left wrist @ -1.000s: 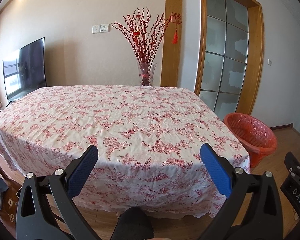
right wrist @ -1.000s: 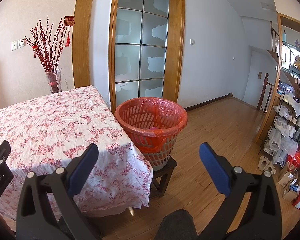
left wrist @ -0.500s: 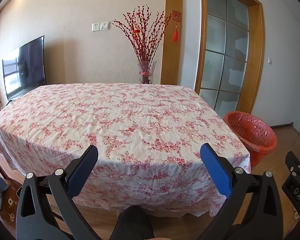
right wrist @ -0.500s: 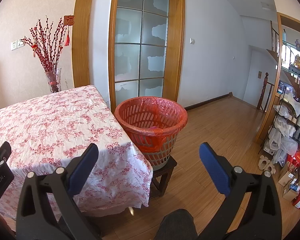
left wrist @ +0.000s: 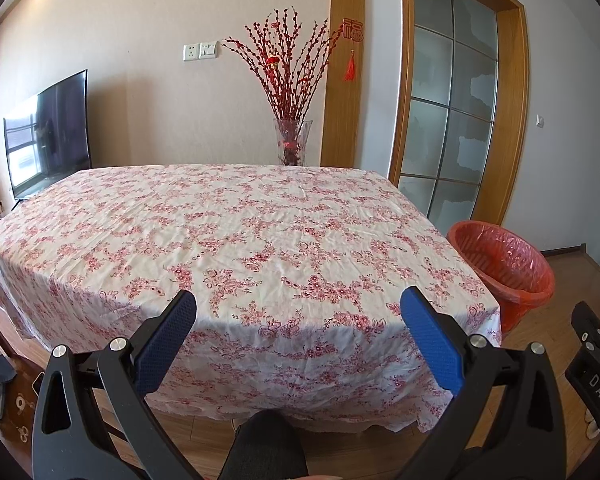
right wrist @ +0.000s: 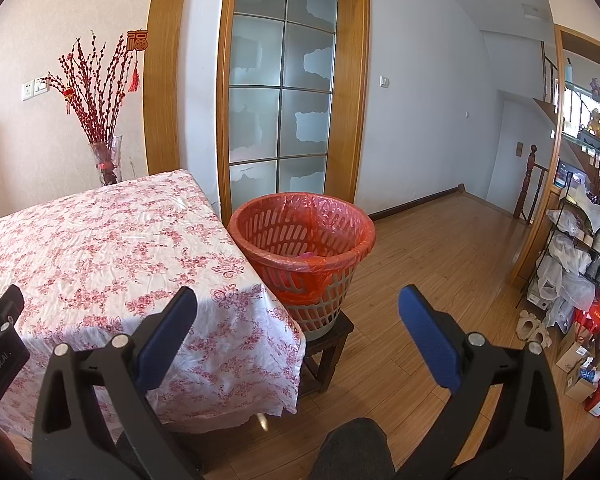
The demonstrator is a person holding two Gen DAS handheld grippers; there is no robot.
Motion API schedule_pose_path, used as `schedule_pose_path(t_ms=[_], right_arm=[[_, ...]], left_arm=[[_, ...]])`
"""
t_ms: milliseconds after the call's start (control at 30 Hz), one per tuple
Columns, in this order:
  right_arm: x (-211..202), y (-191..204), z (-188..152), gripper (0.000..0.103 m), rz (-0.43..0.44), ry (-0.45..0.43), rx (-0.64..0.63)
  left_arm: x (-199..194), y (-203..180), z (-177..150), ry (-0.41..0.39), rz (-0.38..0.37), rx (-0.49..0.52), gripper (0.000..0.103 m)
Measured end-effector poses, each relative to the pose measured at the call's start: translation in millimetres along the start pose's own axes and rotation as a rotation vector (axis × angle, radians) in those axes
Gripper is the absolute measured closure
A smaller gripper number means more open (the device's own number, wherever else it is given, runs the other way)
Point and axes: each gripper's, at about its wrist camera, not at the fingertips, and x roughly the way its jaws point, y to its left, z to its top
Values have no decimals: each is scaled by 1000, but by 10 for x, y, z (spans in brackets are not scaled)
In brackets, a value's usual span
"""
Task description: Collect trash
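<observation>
A slatted basket with a red liner bag [right wrist: 304, 240] stands on a low dark stool [right wrist: 328, 344] at the table's right end; something pink lies inside it. The same basket [left wrist: 504, 264] shows at the right of the left wrist view. My left gripper [left wrist: 298, 320] hangs open in front of the table's near edge, nothing between its blue pads. My right gripper [right wrist: 298, 316] is open too, held before the table corner and the basket. The floral tablecloth [left wrist: 236, 236] shows no loose trash on it.
A glass vase of red branches [left wrist: 292, 140] stands at the table's far edge. A television [left wrist: 48, 136] is at the left, a frosted glass door [right wrist: 280, 120] behind the basket. Cluttered shelves [right wrist: 580, 264] line the right wall. Wooden floor [right wrist: 440, 272] lies open beyond the basket.
The left wrist view has tilted or dropped slightly, so the table sits a little higher in frame. The right view is almost unchanged. Both grippers stay open.
</observation>
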Motion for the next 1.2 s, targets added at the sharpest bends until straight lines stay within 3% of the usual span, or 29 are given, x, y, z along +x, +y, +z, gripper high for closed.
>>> schedule_pose_path(t_ms=[1200], right_arm=[[1, -10, -23, 4, 0, 4, 1]], left_arm=[[53, 5, -27, 12, -6, 7, 3]])
